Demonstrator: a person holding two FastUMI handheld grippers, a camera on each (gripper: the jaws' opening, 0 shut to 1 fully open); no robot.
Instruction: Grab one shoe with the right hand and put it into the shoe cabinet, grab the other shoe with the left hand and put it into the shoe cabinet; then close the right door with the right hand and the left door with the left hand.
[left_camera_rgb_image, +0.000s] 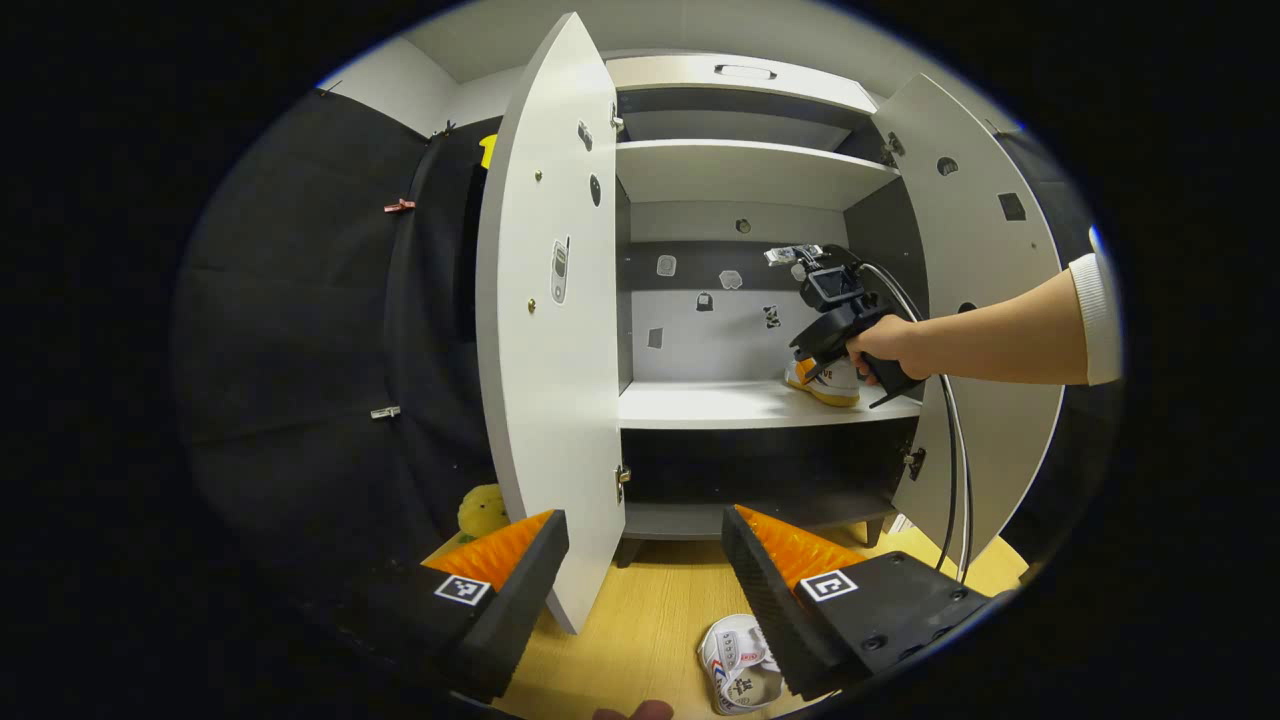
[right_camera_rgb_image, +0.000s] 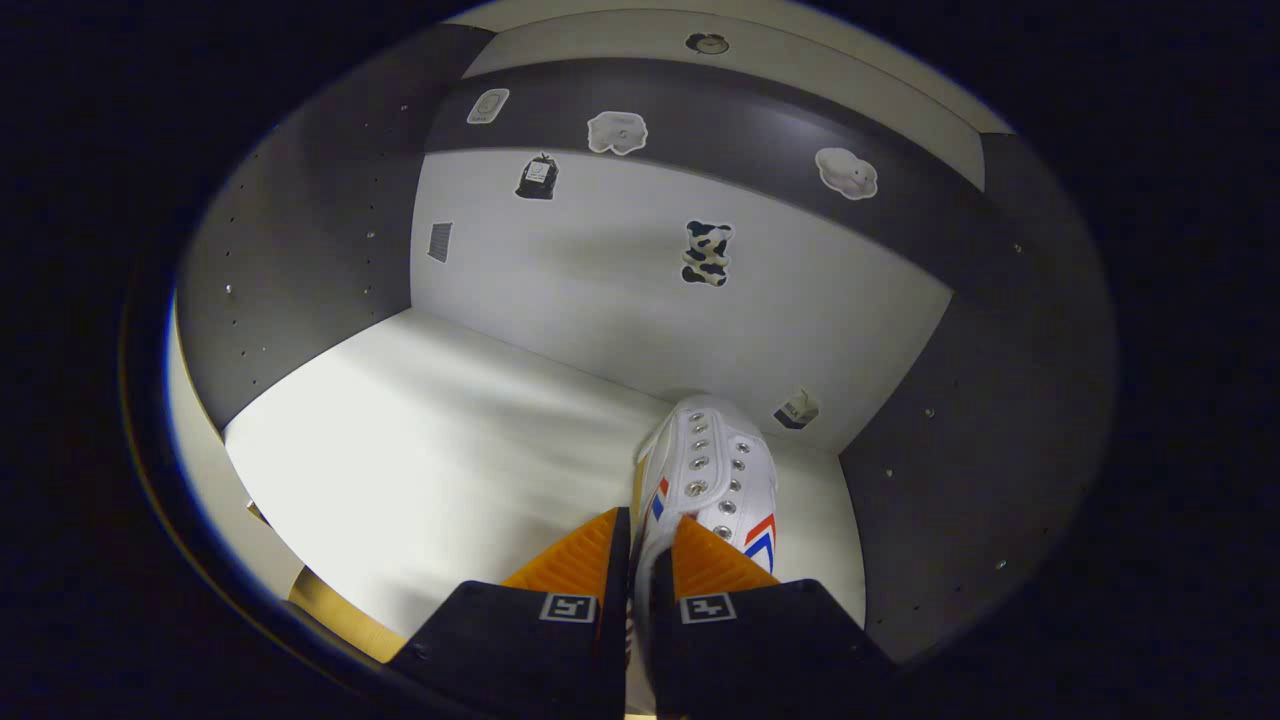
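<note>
Right gripper view: the right claw (right_camera_rgb_image: 640, 545) is clamped on the first shoe's (right_camera_rgb_image: 712, 480) collar, the shoe ahead on the shelf (right_camera_rgb_image: 420, 440). First placing is nearly done; next, it should let go and back out. Below the left claw (left_camera_rgb_image: 645, 560), jaws apart, the second shoe (left_camera_rgb_image: 738, 672) lies on the floor (left_camera_rgb_image: 640, 620), doors open.

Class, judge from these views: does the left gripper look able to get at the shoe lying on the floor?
Probably yes: the left gripper is open, and the shoe on the floor lies between its fingers with nothing in between.
</note>
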